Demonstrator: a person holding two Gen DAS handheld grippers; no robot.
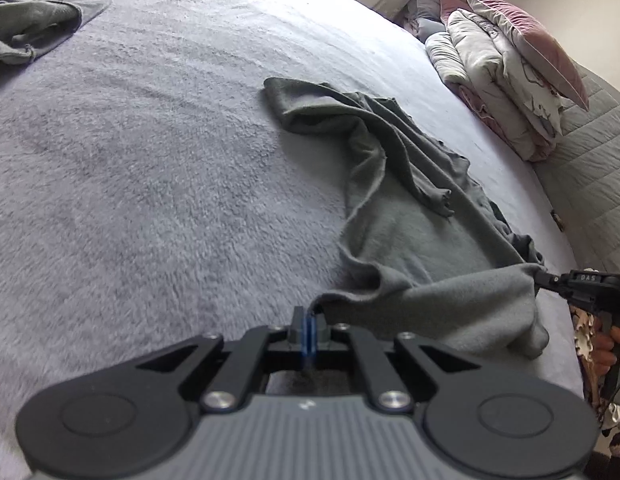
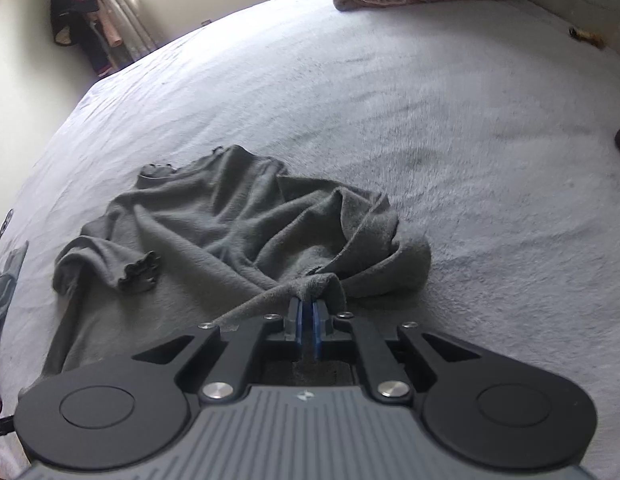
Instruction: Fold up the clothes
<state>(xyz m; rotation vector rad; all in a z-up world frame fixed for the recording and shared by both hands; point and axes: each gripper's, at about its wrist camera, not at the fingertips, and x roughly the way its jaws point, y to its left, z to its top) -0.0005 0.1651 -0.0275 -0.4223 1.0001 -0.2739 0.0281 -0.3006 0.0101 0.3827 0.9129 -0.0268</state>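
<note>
the grey long-sleeved top (image 1: pixel 409 216) lies crumpled on the bed (image 1: pixel 150 184), which has a fluffy pale grey blanket over it. its lower hem is lifted a little from the blanket and is stretched between the two tools. in the left wrist view the garment spreads up and to the right from the left tool (image 1: pixel 308 330), and one sleeve with a frilled cuff (image 1: pixel 443 202) lies across its middle. the left tool has its blue pads pressed together, and a corner of the hem goes in at their tips, so it grips the cloth there. in the same view the right tool (image 1: pixel 543 278) comes from the right edge and pinches the other corner of the hem; a hand (image 1: pixel 613 340) holds its grip.

in the right wrist view the top (image 2: pixel 214 224) lies ahead and to the left of the right tool (image 2: pixel 308 312). a bunched fold of the hem sits on the tips of its pads. a thin gap shows between the blue pads lower down, but the cloth is caught at the tips. a frilled cuff (image 2: pixel 140 274) lies at the left side of the garment.

further away, a second grey garment (image 1: pixel 30 28) lies at the far left part of the bed. folded bedding (image 1: pixel 493 80) with a pink pillow (image 1: pixel 529 36) is piled at the far right corner.
</note>
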